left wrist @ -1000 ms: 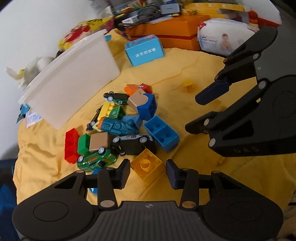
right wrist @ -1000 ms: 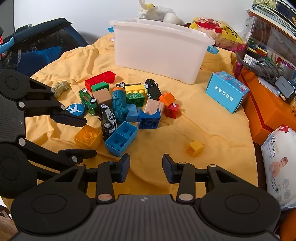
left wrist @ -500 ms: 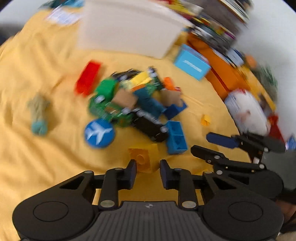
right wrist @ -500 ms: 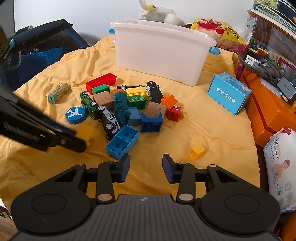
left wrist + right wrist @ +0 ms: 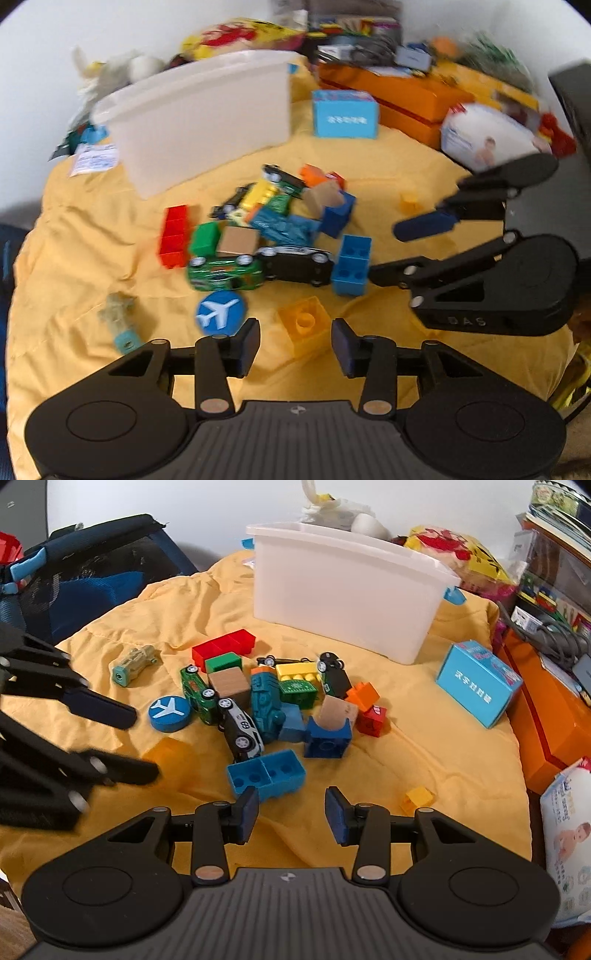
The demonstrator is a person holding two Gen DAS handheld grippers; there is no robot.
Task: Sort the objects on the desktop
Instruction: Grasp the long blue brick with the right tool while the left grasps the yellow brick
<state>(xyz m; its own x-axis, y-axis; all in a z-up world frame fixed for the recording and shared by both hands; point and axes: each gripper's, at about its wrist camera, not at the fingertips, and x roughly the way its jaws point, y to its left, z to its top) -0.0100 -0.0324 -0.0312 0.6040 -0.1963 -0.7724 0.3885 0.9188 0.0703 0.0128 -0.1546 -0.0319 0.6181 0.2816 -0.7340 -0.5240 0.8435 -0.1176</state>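
From the left wrist view, the left gripper (image 5: 294,341) hangs over a rumpled yellow cloth (image 5: 92,258), its jaws opening; a translucent yellow brick (image 5: 304,325) with one round stud lies between the flat dark pads, which do not press on it. Just beyond the brick sits a round blue disc (image 5: 220,312) with a white plane on it, and behind that the heap of toys: a glossy green car (image 5: 225,274), a black car (image 5: 297,265), a studded blue brick (image 5: 351,266), a long red brick (image 5: 173,236) and a plain wooden cube (image 5: 238,242). This picture is somewhat blurred. The right gripper (image 5: 384,251) reaches in from the right, its jaws apart and empty. Behind the heap stands a smooth white plastic tub (image 5: 199,122), with a blue carton (image 5: 345,114) to its right.

From the right wrist view, the right gripper (image 5: 291,816) is released, nothing between its pads. The blue brick (image 5: 266,773) lies just ahead of it, hollow underside up, which the other view does not show. A small yellow brick (image 5: 417,797) lies alone, right of the heap. The left gripper (image 5: 142,744) comes in from the left, blurred, the yellow brick (image 5: 166,753) showing between its fingers. Left of the heap a dull green toy (image 5: 135,662) lies on its side; a dark blue bag (image 5: 92,576) sits beyond the cloth edge
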